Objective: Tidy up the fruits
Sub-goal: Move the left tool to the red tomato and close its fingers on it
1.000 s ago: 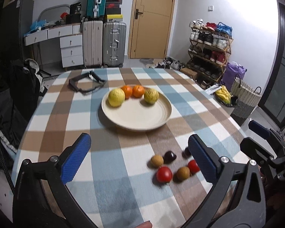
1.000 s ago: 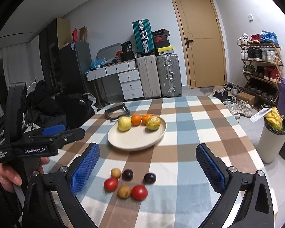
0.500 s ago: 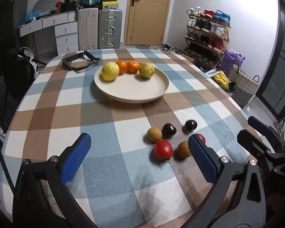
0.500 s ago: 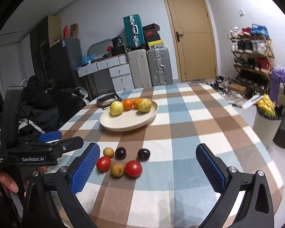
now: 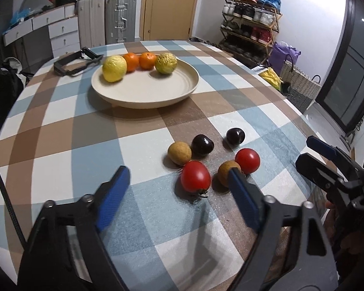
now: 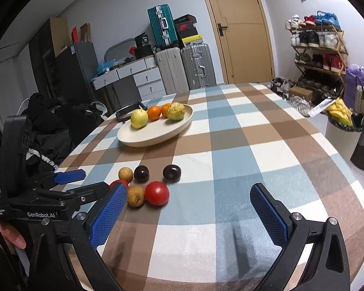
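Observation:
A cream plate [image 5: 143, 97] [image 6: 155, 135] holds two yellow-green citrus fruits and two oranges [image 5: 139, 60] along its far rim. Nearer me on the checked tablecloth lie two red tomatoes [image 5: 195, 176] [image 6: 157, 193], two tan longans [image 5: 179, 153] [image 6: 136, 195] and two dark plums [image 5: 202, 144] [image 6: 171, 172]. My left gripper [image 5: 177, 179] is open, low over the cloth, with the near tomato between its fingers' line. My right gripper [image 6: 189, 201] is open and empty, just right of the small fruits.
A black folded holder [image 5: 72, 60] lies beyond the plate at the table's far left. The round table's edge [image 5: 303, 121] curves close on the right. Suitcases, drawers, a shoe rack and baskets stand around the room.
Both grippers have moved forward and down towards the small fruits, which now look larger and closer. Both stay open. No fruit has moved.

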